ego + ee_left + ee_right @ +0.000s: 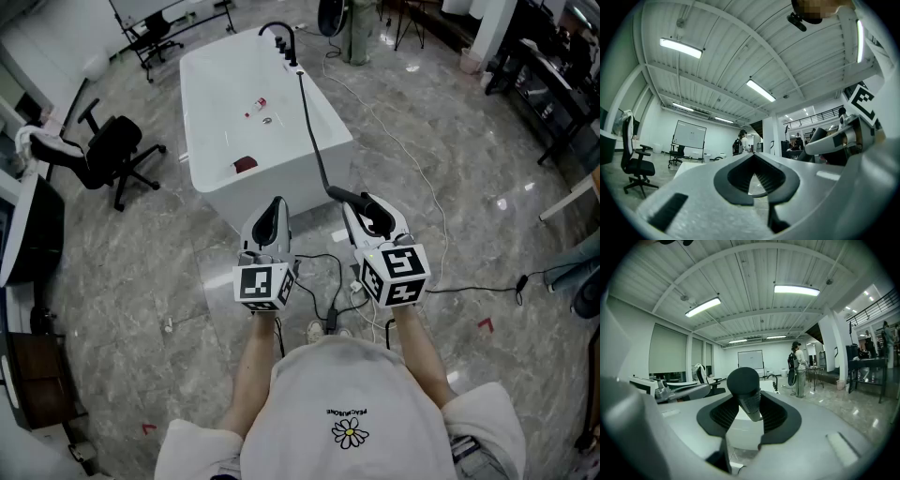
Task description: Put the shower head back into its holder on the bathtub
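The black shower head [743, 380] stands between the pads of my right gripper [749, 416], which is shut on its handle. In the head view its end [345, 196] sticks out past the right gripper [372, 214], and its black hose [314, 131] runs back to the black faucet and holder [281, 37] at the far end of the white bathtub [211, 84]. My left gripper [273, 212] is held beside the right one, short of the tub's near end. Its jaws are shut [753, 165] with nothing in them.
A black office chair [112, 155] stands left of the tub. Cables [328, 300] lie on the marble floor by my feet. Small red items [255, 103] lie inside the tub. A person [798, 366] stands far off near a whiteboard.
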### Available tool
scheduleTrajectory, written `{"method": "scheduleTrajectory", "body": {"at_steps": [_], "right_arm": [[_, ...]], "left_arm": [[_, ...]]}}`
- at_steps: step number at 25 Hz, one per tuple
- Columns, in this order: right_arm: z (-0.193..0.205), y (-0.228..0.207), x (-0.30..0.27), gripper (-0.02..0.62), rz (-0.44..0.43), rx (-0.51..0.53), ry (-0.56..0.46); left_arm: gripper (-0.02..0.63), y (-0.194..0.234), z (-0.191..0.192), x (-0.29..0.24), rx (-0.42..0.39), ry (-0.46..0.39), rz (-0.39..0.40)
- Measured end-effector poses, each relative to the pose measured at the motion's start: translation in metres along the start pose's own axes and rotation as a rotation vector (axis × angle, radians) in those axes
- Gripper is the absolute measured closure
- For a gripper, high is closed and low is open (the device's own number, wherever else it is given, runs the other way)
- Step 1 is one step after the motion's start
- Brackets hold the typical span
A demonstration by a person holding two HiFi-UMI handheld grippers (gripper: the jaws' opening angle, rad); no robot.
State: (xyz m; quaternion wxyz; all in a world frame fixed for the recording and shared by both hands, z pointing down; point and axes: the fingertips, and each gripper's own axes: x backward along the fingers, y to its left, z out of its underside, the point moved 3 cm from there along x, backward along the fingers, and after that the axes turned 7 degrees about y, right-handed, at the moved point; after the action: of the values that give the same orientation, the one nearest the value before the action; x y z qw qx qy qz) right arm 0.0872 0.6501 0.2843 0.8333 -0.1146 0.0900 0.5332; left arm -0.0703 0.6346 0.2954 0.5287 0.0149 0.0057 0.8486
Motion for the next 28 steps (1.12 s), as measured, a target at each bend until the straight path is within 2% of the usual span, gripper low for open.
{"method": "scheduleTrajectory", "body": {"at_steps": [11,17,28], "right_arm": [[0.002,0.004,-0.004,0.454,0.009,0.000,0.009],[-0.002,0.005,-0.011,0.455,0.007,-0.063,-0.014],[0.003,0.024,-0.056,0.455,0.037,-0.066,0.046]], "left_arm": [[0.607,0.016,0.015,0.013,0.017,0.024,-0.033],[0.607,0.032,0.025,0.020,0.030,0.043,-0.052],[0.607,0.096,0.046,0.051,0.071,0.100,-0.116]]}}
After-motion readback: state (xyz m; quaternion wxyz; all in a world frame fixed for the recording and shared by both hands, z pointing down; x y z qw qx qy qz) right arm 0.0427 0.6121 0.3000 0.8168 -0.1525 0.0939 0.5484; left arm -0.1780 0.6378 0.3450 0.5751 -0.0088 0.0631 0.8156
